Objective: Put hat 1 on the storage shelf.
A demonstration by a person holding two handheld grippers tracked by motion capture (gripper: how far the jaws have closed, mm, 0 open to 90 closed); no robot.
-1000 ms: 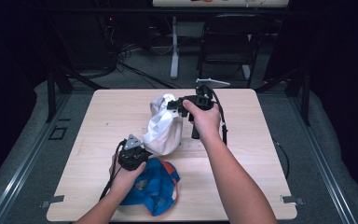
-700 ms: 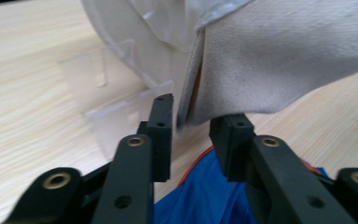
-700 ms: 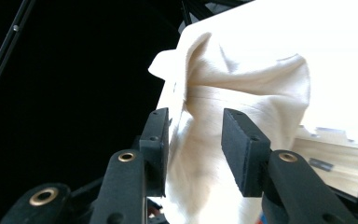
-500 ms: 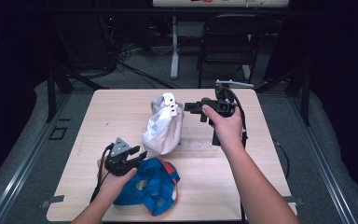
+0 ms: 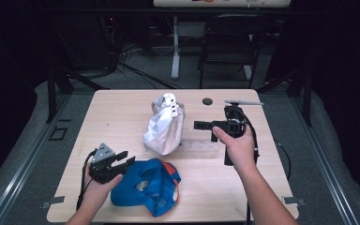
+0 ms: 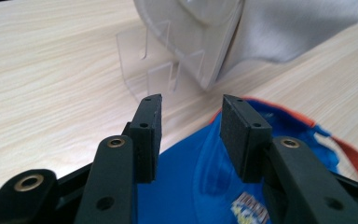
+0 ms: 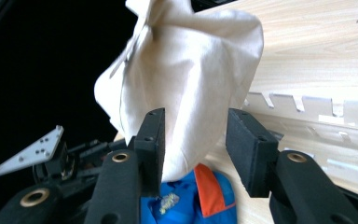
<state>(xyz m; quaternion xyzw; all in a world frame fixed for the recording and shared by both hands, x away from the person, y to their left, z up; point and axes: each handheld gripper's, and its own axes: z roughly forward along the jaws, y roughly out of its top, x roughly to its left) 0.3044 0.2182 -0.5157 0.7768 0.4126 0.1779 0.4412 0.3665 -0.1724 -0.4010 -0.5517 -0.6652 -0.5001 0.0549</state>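
White cap (image 5: 163,124) propped on clear slotted rack (image 5: 200,147) mid-table; blue cap (image 5: 145,187) near-left. Right gripper (image 5: 198,125), right of white cap, and left gripper (image 5: 125,158), over blue cap: jaws just opening, nothing between

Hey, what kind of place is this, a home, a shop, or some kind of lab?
Most likely a lab or recording studio, not a home: a bare wooden table stands alone among dark surroundings, loose cables trail over the grey floor behind it, and a folding chair sits by a stand.
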